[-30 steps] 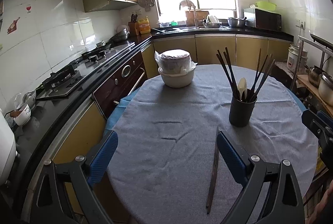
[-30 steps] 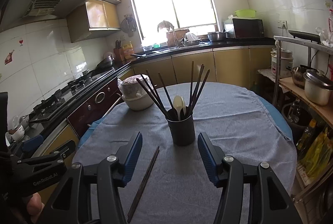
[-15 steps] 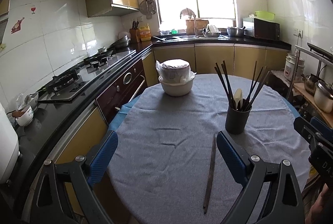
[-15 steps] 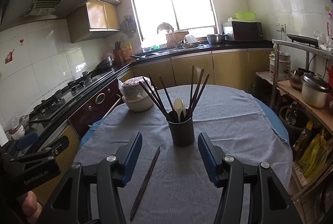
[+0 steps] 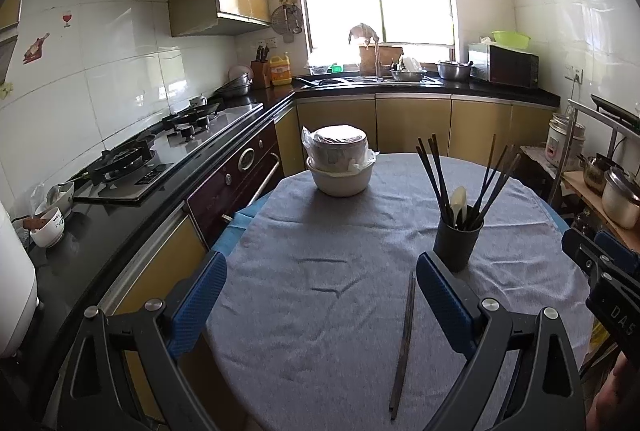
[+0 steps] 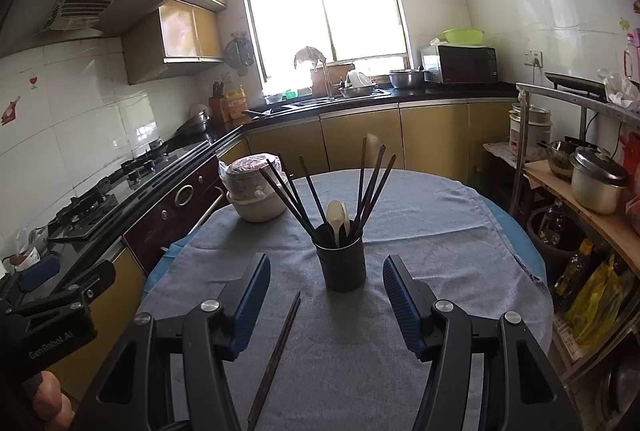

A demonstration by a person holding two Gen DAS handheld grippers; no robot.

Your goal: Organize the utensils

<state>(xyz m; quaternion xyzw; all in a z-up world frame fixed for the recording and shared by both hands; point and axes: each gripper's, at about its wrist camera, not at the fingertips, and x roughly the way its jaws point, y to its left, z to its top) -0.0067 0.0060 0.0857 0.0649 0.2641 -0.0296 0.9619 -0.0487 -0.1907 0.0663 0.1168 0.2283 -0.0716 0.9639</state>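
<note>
Left gripper (image 5: 320,295) is being held wide open, empty, above the counter (image 5: 320,331). Loose chopsticks (image 5: 402,345) are lying at its 5 o'clock. Utensil holder (image 6: 341,263) is standing at 12 o'clock of the right gripper (image 6: 326,301), half open, gripping nothing.

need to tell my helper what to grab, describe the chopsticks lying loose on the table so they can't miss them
On the round table under its grey cloth, find the dark utensil cup bristling with upright chopsticks and a pale spoon. The loose chopsticks lie just in front of it: a dark pair, flat on the cloth, not standing in the cup.
</note>
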